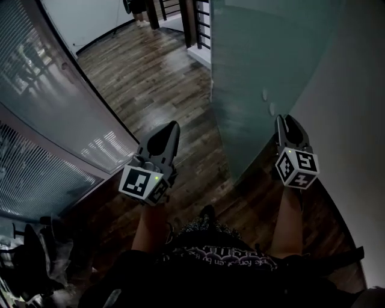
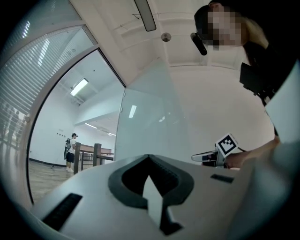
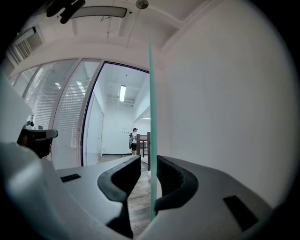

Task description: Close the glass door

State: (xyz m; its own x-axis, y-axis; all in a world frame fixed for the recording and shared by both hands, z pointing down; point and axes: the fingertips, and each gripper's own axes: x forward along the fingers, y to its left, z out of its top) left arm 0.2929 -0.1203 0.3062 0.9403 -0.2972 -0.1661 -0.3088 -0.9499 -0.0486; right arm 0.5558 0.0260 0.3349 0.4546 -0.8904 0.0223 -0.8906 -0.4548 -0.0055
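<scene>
The frosted glass door [image 1: 258, 60] stands ajar on the right, its free edge reaching down to the wooden floor. In the right gripper view that edge [image 3: 151, 93] runs upright between the jaws. My right gripper [image 1: 283, 118] straddles the edge with its jaws apart. The right pad lies close to the glass and the left pad stands clear of it. My left gripper [image 1: 174, 124] hovers to the left of the door, apart from it, shut and empty. The left gripper view shows its tips [image 2: 149, 158] meeting, with the door panel [image 2: 145, 122] ahead.
A curved glass wall with blinds [image 1: 48, 102] runs along the left. A white wall [image 1: 355, 90] is close behind the door on the right. Wooden floor [image 1: 156, 78] leads to a dark railing [image 1: 198, 18]. A person [image 3: 134, 140] stands far off by it.
</scene>
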